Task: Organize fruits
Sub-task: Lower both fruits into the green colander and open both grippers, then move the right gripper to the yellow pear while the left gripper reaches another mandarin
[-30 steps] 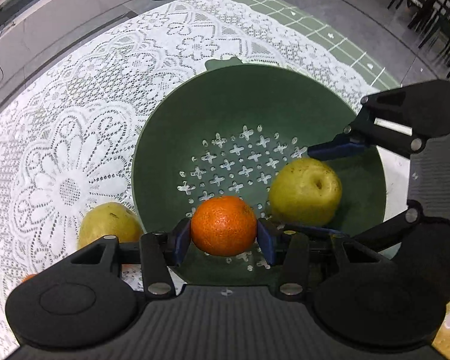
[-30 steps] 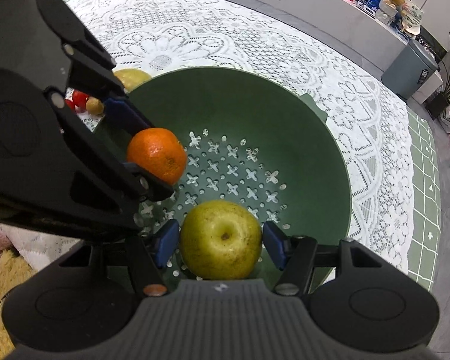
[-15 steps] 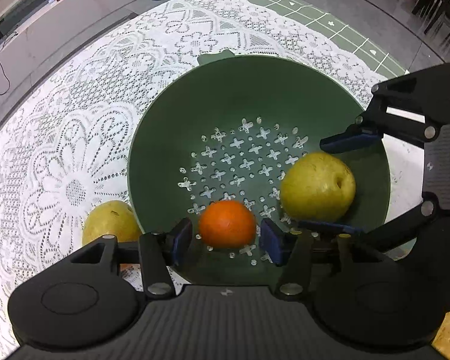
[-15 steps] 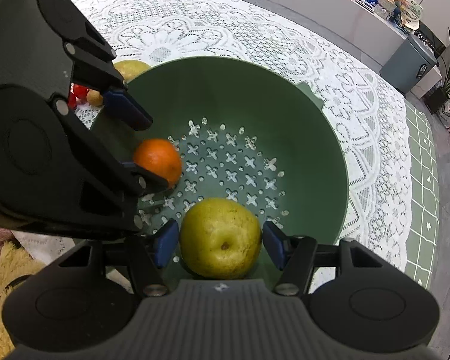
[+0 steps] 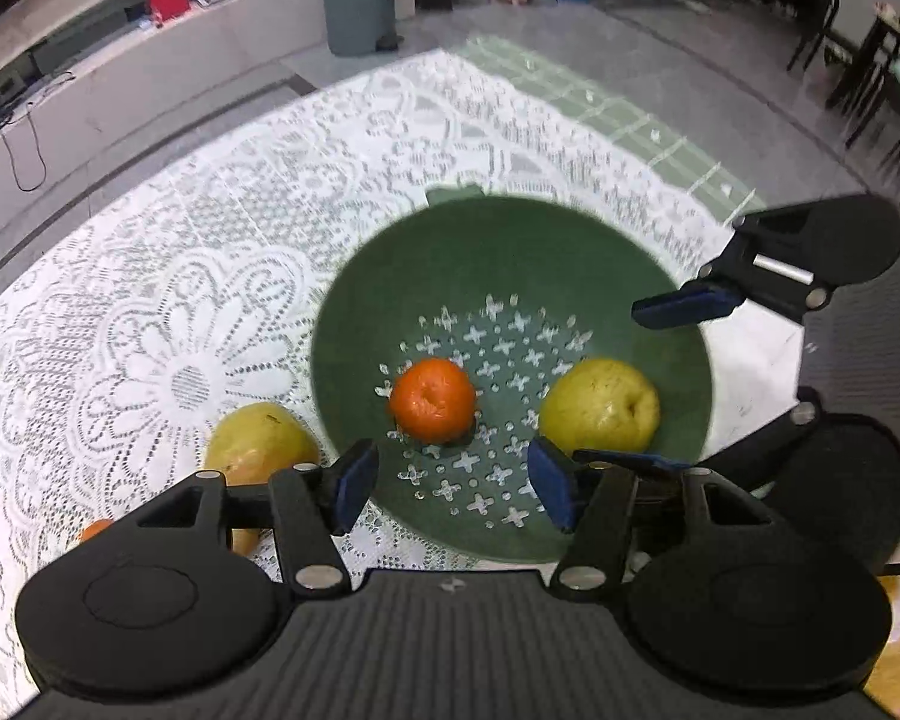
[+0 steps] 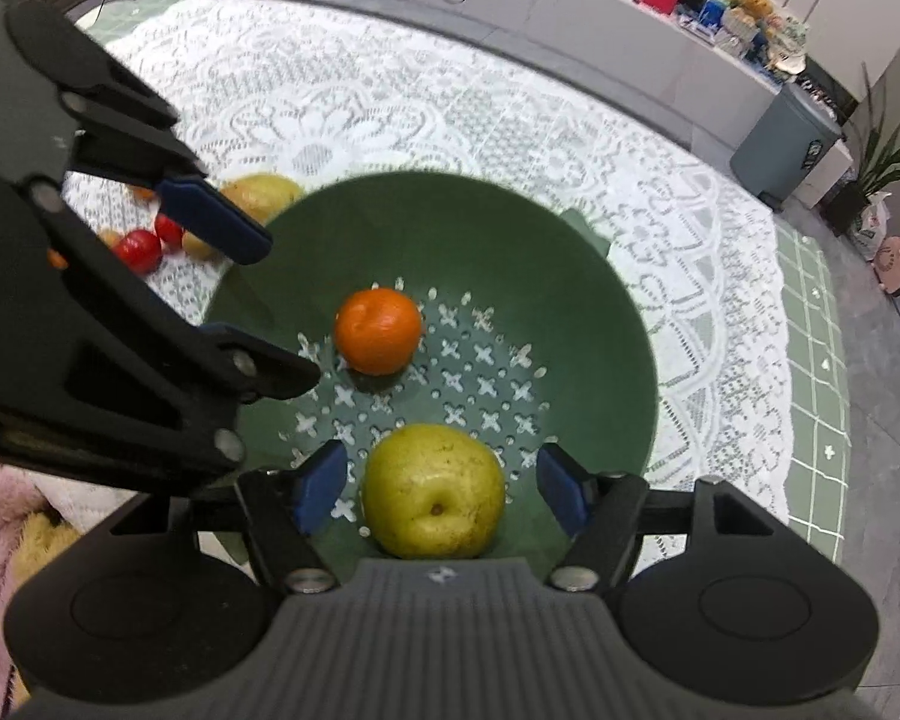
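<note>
A green colander bowl [image 5: 390, 276] stands on the lace tablecloth. An orange [image 5: 432, 399] lies on its holed floor, and a yellow-green pear [image 5: 600, 405] rests beside it. My left gripper [image 5: 453, 489] hangs above the bowl's near rim. Its jaws are opening with nothing between them, and the orange lies ahead of and below them. In the right wrist view my right gripper [image 6: 441, 492] straddles the pear [image 6: 435, 498]. Its jaws are opening, with a gap on each side of the pear. The orange [image 6: 378, 330] lies farther in.
A second pear [image 5: 258, 438] lies on the cloth just left of the bowl. Small red fruits [image 6: 141, 249] lie beyond it. A pink fluffy cloth [image 6: 0, 516] is at the near left. A grey bin [image 5: 360, 0] and a low counter stand past the table.
The left gripper let go of the orange, which dropped to the colander floor, then rose and opened wider. The right gripper's pads came off the pear, which now rests in the bowl.
</note>
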A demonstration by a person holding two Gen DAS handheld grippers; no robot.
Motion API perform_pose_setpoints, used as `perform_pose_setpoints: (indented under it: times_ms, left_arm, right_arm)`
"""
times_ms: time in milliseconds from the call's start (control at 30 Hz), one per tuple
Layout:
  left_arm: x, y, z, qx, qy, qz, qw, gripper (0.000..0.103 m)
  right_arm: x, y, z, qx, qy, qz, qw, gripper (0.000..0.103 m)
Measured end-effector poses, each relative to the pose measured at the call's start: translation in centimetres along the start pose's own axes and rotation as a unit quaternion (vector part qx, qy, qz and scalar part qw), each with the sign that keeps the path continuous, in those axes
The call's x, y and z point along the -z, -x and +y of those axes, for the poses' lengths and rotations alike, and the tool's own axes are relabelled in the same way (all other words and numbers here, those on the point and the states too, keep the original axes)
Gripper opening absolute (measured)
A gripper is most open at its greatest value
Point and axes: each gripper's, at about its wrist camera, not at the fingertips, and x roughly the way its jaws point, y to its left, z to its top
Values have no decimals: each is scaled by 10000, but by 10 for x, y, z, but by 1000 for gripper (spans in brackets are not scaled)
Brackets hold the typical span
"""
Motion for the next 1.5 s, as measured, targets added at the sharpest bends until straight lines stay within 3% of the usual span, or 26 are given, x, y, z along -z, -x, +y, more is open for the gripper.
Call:
perform_pose_setpoints:
  times_ms: [67,133,367,700,1200,1500]
  left_arm:
    - [4,13,3,5,94,-158,9998,69]
    - [8,26,7,-27,183,-319,9993,70]
    - [27,61,25,-148,585,-783,9951,70]
    - [60,88,65,-305,1324,-1167,9838,70]
    - [105,94,146,-117,2543,-1246,9590,72]
    - [115,79,176,-36,2917,-1252,9483,71]
  right_arm:
    - [0,6,2,102,-97,-105,9998,71]
    - [1,14,3,225,-294,-262,9990,82]
    - [9,36,13,231,-1155,-779,9900,82]
    - [11,44,48,177,-1744,-1250,9766,82]
    - [-23,20,116,-289,-1391,-1287,9815,82]
    - [-40,1,135,-165,-1011,-1193,9876,82]
